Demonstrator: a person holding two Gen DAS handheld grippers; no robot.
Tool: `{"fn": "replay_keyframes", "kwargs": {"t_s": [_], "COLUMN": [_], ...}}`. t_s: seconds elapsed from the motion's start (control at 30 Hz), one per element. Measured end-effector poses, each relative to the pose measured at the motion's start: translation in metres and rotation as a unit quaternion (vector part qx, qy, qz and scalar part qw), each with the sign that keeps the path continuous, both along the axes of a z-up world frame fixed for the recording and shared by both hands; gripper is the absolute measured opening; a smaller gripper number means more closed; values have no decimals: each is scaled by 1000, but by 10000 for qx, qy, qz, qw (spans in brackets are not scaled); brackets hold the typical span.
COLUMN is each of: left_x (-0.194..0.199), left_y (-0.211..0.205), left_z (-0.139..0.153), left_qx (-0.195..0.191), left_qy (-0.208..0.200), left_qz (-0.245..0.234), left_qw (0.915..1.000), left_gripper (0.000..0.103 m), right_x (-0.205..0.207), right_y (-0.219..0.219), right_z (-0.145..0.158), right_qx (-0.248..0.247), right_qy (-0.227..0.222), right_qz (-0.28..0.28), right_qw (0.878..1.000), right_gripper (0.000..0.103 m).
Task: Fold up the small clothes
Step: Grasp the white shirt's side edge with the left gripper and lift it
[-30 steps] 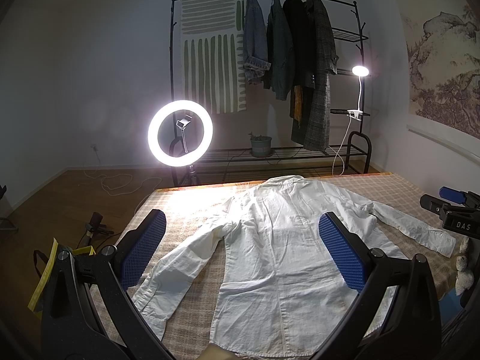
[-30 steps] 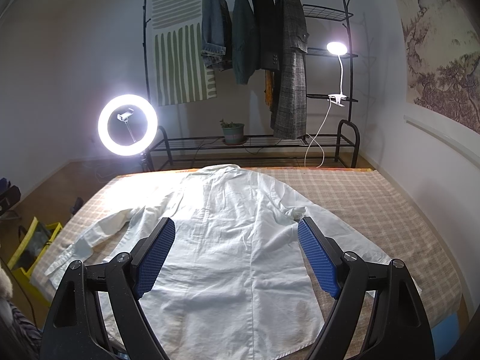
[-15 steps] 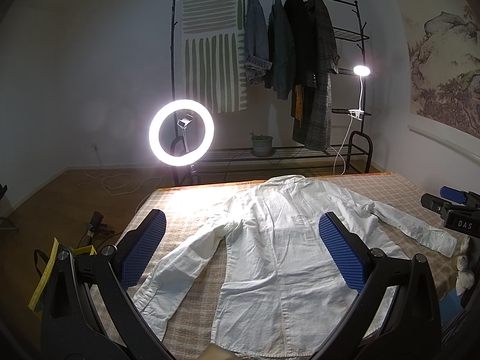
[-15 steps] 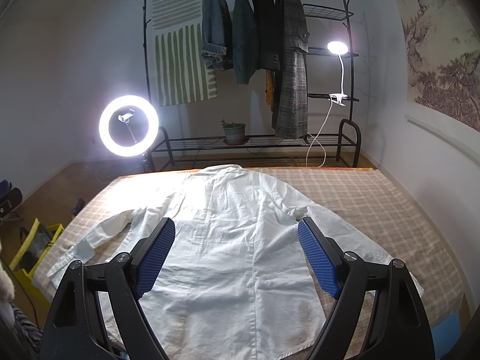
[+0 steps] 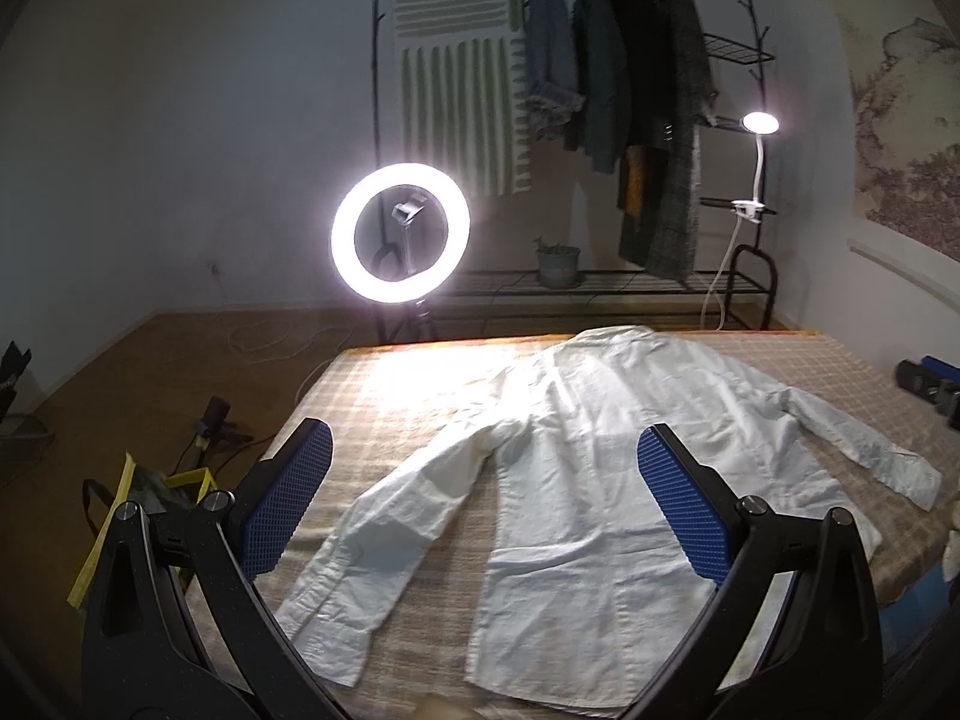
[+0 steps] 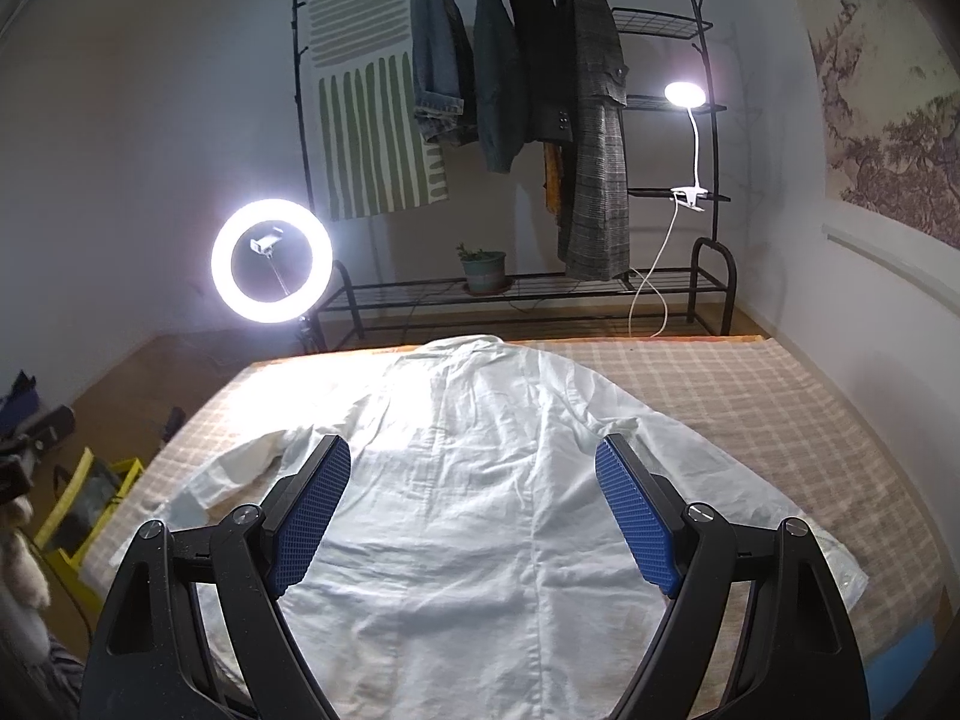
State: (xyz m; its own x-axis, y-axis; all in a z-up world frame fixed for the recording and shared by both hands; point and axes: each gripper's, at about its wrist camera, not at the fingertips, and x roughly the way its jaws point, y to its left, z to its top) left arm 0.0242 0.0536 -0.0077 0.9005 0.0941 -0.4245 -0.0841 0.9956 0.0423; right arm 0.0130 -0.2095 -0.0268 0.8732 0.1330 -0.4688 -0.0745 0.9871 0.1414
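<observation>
We hold both tools wide open and empty, the left tool (image 5: 480, 504) and right tool (image 6: 471, 516) hovering above the shirt (image 6: 480, 480), which lies flat, back up, on the bed (image 6: 810, 420) ahead. To fold well, we should lower each onto the sleeve (image 5: 384, 528) nearest it and pinch only one layer.
</observation>
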Motion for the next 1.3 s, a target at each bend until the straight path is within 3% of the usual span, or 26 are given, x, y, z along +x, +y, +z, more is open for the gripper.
{"fn": "replay_keyframes", "kwargs": {"t_s": [0.13,0.27,0.33,0.5,0.67,0.77,0.93,1.1,1.2,1.27,1.3], "left_x": [8,31,45,77,101,114,134,138,139,140,140], "left_y": [38,81,103,160,200,209,214,221,221,218,218], "left_z": [-15,-41,-56,-108,-159,-181,-209,-227,-234,-234,-234], "left_qx": [23,-30,-181,-1168,-2262,-2386,-2251,-2548,-2612,-2593,-2659], "left_qy": [7,539,906,1873,2570,2817,3124,3277,3375,3346,3341], "left_qz": [249,492,538,571,681,721,760,768,691,641,571], "left_qw": [9997,9973,9943,9737,9371,9266,9198,9065,9017,9037,9025], "left_gripper": [103,96,86,80,73,73,73,73,57,52,32], "right_x": [5,15,20,36,51,52,51,50,49,49,49], "right_y": [1,9,14,34,65,75,74,68,66,66,66], "right_z": [-3,-5,-5,-3,-9,-20,-30,-31,-32,-32,-32], "right_qx": [326,239,260,499,601,617,650,580,555,533,527], "right_qy": [-12,139,267,512,604,723,877,867,885,900,899], "right_qz": [258,306,436,916,1430,1631,1727,1643,1598,1586,1587], "right_qw": [9991,9991,9984,9932,9860,9820,9789,9809,9816,9818,9818], "right_gripper": [84,84,84,84,84,84,84,84,84,84,84]}}
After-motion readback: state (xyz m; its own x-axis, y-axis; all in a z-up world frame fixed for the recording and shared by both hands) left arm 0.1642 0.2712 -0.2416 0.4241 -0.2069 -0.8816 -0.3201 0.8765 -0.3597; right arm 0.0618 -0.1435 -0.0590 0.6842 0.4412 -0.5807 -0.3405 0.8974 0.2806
